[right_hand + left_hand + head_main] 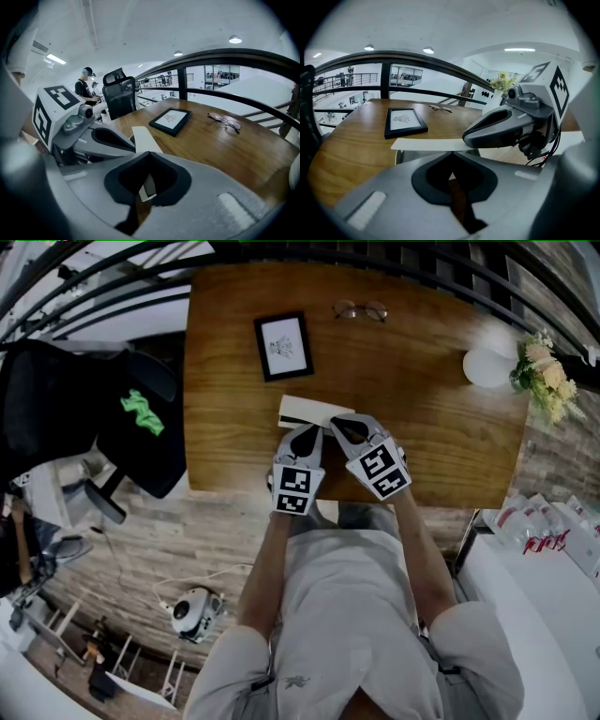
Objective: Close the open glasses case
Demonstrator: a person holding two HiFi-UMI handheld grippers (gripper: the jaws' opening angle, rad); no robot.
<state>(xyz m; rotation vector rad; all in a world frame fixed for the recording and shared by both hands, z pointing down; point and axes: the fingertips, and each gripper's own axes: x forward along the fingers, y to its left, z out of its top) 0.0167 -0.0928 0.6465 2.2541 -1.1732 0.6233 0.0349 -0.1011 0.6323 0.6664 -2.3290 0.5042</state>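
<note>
Case check: white glasses case (314, 412) lies at near edge of table (422, 418), lid almost down. Left gripper (306, 430) and right gripper (339, 422) both pinched together, empty, tips at lid. Best press evenly, straight down, until lid seats.

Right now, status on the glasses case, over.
Left gripper and right gripper shut, holding nothing, tips at the glasses case. Lid low, not fully down. Nothing in the way.
</note>
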